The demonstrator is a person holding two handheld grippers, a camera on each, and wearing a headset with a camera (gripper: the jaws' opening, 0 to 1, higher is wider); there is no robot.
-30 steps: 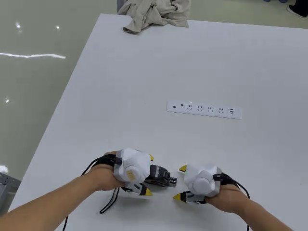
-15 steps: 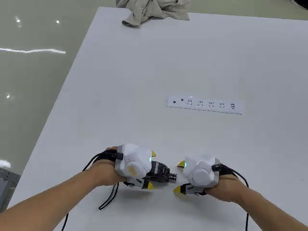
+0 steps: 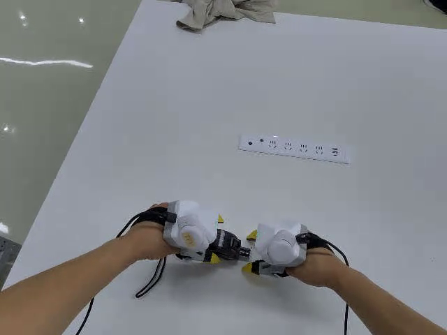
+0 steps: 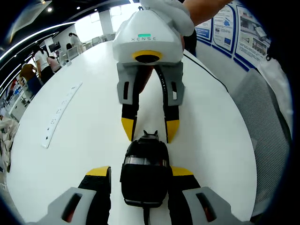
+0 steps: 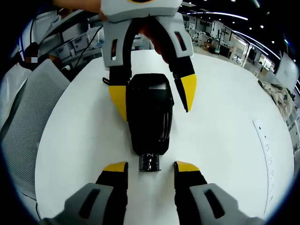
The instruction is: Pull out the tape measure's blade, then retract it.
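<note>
A black tape measure (image 3: 228,244) sits between the fingers of my left gripper (image 3: 217,239), which is shut on its case (image 4: 145,173). The blade's metal hook (image 5: 150,162) sticks out of the case front toward my right gripper (image 3: 248,251). The right gripper is open, its yellow fingertips (image 5: 115,168) standing either side of the hook without touching it. In the left gripper view, the right gripper (image 4: 149,130) comes in from above and straddles the hook (image 4: 150,135). The right gripper view shows the case (image 5: 150,112) held by the left gripper (image 5: 153,96).
A white power strip (image 3: 293,149) lies mid-table beyond the grippers. A crumpled beige cloth (image 3: 223,10) sits at the table's far edge. Black cables (image 3: 149,280) trail from the left hand. The white table's (image 3: 174,125) left edge drops to a shiny floor.
My right gripper has moved left toward the left one, so its open fingertips now flank the blade hook. The left gripper still holds the tape measure.
</note>
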